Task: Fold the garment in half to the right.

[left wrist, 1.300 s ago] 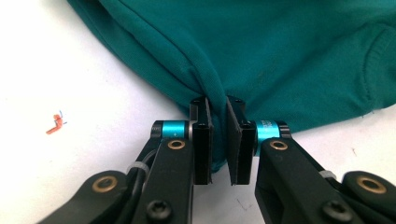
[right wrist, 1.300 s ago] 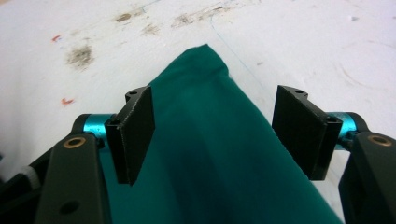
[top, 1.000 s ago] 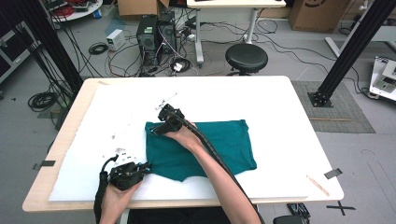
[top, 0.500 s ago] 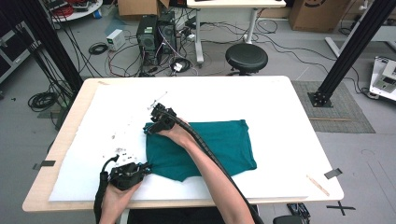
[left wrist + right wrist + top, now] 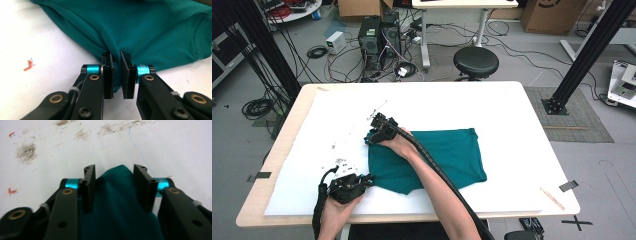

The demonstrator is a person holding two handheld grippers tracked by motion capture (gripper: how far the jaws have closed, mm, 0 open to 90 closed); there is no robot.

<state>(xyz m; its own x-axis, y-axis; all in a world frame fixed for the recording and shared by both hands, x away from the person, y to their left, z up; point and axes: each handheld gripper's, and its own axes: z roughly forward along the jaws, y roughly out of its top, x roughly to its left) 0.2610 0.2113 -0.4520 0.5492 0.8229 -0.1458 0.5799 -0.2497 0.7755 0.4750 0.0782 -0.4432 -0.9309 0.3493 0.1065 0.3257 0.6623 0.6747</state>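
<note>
A teal shirt lies flat on the white table. My left gripper sits at the shirt's near left edge, shut on a pinched fold of the teal cloth, which runs up between its jaws. My right gripper is at the shirt's far left corner. Its jaws have just been closing and still stand well apart, with a loose hump of the shirt between them.
The white table cover carries dirty smudges and small red marks left of the shirt. A black stool, computer towers and cables stand on the floor beyond the table's far edge.
My right gripper has slid left to the shirt's far left corner and its jaws have narrowed around the cloth. The left gripper has stayed put.
</note>
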